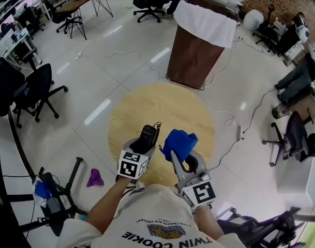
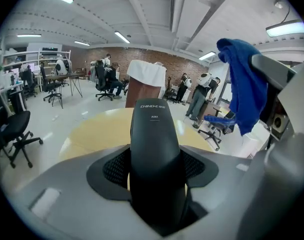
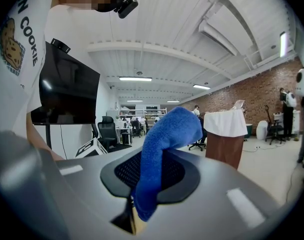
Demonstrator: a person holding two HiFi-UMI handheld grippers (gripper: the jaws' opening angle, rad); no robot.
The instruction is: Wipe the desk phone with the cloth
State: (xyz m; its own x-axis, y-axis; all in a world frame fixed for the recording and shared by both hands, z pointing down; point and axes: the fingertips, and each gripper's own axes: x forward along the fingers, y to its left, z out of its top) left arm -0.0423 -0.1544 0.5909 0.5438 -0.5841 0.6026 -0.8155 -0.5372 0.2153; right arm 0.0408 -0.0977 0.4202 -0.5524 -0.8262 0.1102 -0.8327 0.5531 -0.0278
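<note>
So, the black phone handset is clamped upright-ish between the jaws of the left gripper. In the left gripper view both pads can be seen pressed against its sides, with its top end sticking out well past them and some small print visible near that end. No base unit of the phone can be made out anywhere.

The blue cloth is pinched in the jaws of the right gripper, bunched up, with most of it flopped over above the jaws. Cloth and handset are held just beside each other, apart as far as can be told, over the near part of the round wooden table.

Further back, a brown bin with a white liner is seen on the floor, and a purple rag is lying off to the left.
</note>
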